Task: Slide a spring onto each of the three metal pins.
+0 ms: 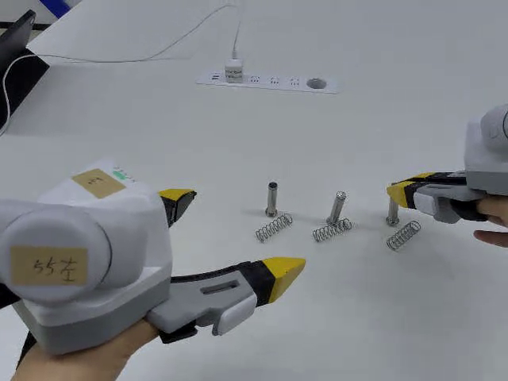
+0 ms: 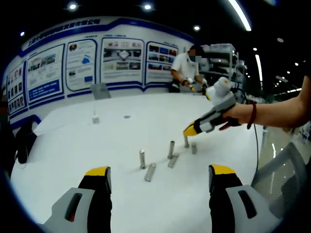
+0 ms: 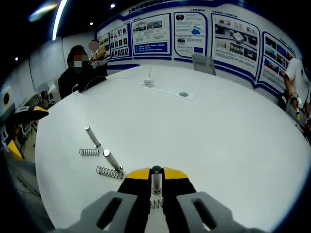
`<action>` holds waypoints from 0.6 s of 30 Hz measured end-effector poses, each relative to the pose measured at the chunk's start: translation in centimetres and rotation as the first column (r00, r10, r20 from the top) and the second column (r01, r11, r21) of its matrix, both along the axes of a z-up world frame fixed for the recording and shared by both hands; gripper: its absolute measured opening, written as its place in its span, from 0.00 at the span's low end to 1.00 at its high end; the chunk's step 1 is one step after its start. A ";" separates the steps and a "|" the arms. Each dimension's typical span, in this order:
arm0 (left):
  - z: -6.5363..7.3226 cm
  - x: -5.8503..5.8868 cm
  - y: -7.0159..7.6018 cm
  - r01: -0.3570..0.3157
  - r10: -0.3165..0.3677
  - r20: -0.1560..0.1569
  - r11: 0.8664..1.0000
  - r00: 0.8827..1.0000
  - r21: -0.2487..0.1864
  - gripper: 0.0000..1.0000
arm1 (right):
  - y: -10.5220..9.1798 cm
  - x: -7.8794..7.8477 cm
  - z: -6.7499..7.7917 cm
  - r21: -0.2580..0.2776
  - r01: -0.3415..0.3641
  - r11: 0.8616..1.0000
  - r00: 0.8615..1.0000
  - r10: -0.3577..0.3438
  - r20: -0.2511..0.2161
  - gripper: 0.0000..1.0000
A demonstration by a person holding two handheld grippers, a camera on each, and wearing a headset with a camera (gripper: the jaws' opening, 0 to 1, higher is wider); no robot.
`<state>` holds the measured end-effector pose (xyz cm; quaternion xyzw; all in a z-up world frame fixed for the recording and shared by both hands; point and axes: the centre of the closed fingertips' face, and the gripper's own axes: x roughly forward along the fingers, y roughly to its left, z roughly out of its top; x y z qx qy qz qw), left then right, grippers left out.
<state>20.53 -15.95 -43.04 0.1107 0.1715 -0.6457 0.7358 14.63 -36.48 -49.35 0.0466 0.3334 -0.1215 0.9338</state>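
**A:** Count, jaws first.

**B:** Two grippers, two jaws each. The left gripper (image 1: 230, 235) has its jaws spread wide with nothing between them. The right gripper (image 1: 399, 190) has its jaws drawn narrow. Whether they pinch anything, I cannot tell.

**A:** Task items?

**B:** Three pins and three springs, with no spring on a pin yet. The pins stand in a row: left pin (image 1: 271, 198), middle pin (image 1: 337, 207), right pin (image 1: 392, 211). One spring lies just on the near side of each: left spring (image 1: 274, 228), middle spring (image 1: 332, 230), right spring (image 1: 403, 235).

**A:** Position against the jaws?

**B:** The right pin stands right at the right gripper's tips. In the right gripper view it shows in the slit between them, with the right spring on its near side. The left pin and left spring lie to the right of the left gripper's open jaws and apart from them. In the left gripper view the whole row sits ahead, between the two tips.

**A:** Materials and shapes?

**B:** The jaws are grey and black with yellow wedge tips. The pins are short, polished metal cylinders, standing on end. The springs are fine wire coils lying on their sides. The table (image 1: 357, 317) is smooth and white. At its far side is one flat white power strip (image 1: 268, 81), carrying one white plug (image 1: 233, 71) with a white cable (image 1: 237, 32).
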 end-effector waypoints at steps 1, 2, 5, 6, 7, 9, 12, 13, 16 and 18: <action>0.0 0.0 0.0 0.001 -0.001 0.006 1.000 1.000 0.004 0.84 | 0.1 -0.2 0.0 0.000 0.003 1.000 1.000 -0.003 -0.003 0.09; 0.0 0.0 0.1 0.000 0.000 0.008 1.000 1.000 0.005 0.83 | 0.2 -0.3 0.0 -0.004 0.002 1.000 1.000 -0.002 -0.005 0.09; 0.1 -0.1 0.1 -0.001 0.001 0.006 1.000 1.000 -0.001 0.83 | 0.4 -0.6 0.0 -0.016 -0.004 1.000 1.000 0.004 -0.009 0.09; 0.1 -0.1 0.2 -0.002 0.002 0.008 1.000 1.000 0.000 0.83 | 0.5 -0.7 0.0 -0.022 -0.009 1.000 1.000 0.008 -0.014 0.09; 0.1 -0.1 0.2 -0.003 0.003 0.009 1.000 1.000 0.002 0.83 | 0.6 -0.8 0.0 -0.030 -0.012 0.999 1.000 0.012 -0.020 0.09; 0.1 -0.1 0.3 -0.004 0.004 0.006 1.000 1.000 0.002 0.83 | 0.6 -1.0 0.0 -0.036 -0.014 0.999 0.999 0.012 -0.031 0.09; 0.1 -0.2 0.4 -0.002 0.002 0.011 1.000 1.000 0.002 0.82 | 0.6 -1.2 -0.1 -0.033 -0.005 0.999 0.999 0.004 -0.034 0.09; 0.1 -0.1 0.5 -0.002 0.002 0.014 1.000 1.000 0.005 0.82 | 0.6 -1.3 -0.1 -0.033 -0.003 0.999 0.999 0.002 -0.032 0.09; 0.3 -0.1 0.5 -0.004 0.004 0.018 1.000 1.000 0.004 0.82 | 0.6 -1.4 -0.1 -0.027 0.004 1.000 0.999 -0.005 -0.031 0.09; 0.4 -0.1 0.5 -0.005 0.005 0.022 1.000 1.000 0.004 0.82 | 0.6 -1.4 -0.1 -0.023 0.007 1.000 1.000 -0.008 -0.028 0.09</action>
